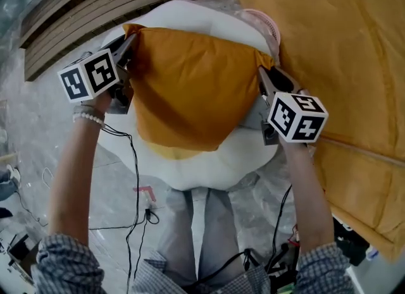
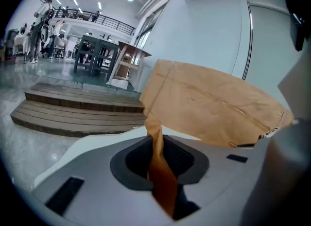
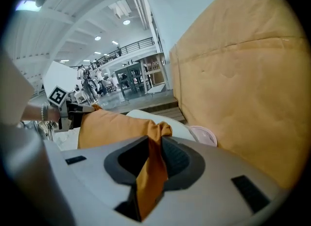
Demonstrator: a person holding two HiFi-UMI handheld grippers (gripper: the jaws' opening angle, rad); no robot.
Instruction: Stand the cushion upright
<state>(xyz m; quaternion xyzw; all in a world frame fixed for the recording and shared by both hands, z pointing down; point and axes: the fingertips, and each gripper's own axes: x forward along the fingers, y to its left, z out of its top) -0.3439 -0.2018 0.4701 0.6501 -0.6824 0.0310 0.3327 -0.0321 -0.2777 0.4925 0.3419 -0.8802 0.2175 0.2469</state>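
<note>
Lifting step: the left gripper (image 1: pixel 128 45) and right gripper (image 1: pixel 262 75) each pinch a cushion (image 1: pixel 190 90) corner between narrow jaws; next, raise both corners evenly until it stands.

Head view looks steeply down; all views share the cushion (image 1: pixel 190 90).

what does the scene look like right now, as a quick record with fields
held item: orange cushion
left gripper: shut on the cushion's top left corner
right gripper: shut on the cushion's top right corner
cushion pose: hangs from both pinched corners, broad face towards the head camera
underneath: white and yellow cushion; contact with the orange one cannot be told
right side: large tan fabric mass
top left: wooden steps
also: pink round thing beside the tan fabric
</note>
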